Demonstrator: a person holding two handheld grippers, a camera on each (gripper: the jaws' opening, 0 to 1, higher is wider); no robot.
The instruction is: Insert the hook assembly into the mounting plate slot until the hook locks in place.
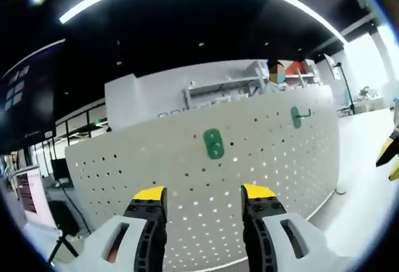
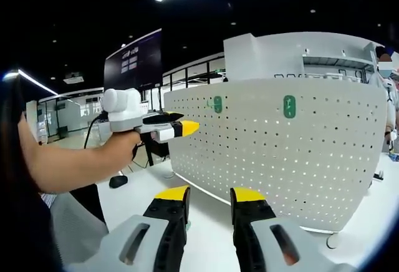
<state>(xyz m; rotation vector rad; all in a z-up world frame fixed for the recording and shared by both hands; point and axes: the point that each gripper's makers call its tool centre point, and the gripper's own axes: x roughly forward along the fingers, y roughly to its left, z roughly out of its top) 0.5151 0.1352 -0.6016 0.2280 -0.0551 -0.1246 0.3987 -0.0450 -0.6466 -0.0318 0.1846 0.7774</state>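
The left gripper (image 1: 204,200) is standing with its two yellow-tipped jaws spread wide apart and nothing between them. Straight ahead of the jaws, a white pegboard (image 1: 162,178) is rising upright, dotted all over with holes. Just above the gap between the jaws, a green mounting plate (image 1: 213,143) is sitting flat on the board. Farther up and to the right of the tips, a second green mounting plate with a hook (image 1: 297,116) is sitting on the same board, its thin hook sticking out sideways. At the far right edge, yellow tips of the other gripper are poking into the left gripper view.

The right gripper (image 2: 209,198) is likewise spread, jaws parted and bare, hovering over a white table (image 2: 206,222). Beyond the tips the pegboard (image 2: 280,160) is curving away, well apart from the jaws. High above the right jaw, one green plate (image 2: 289,106) is fixed to the board; the other (image 2: 217,104) is sitting up and slightly left, near the board's edge. To the upper left of the jaws, a person's hand (image 2: 121,146) is gripping the left gripper (image 2: 181,126), whose yellow tips are pointing toward the board's left edge without touching it.
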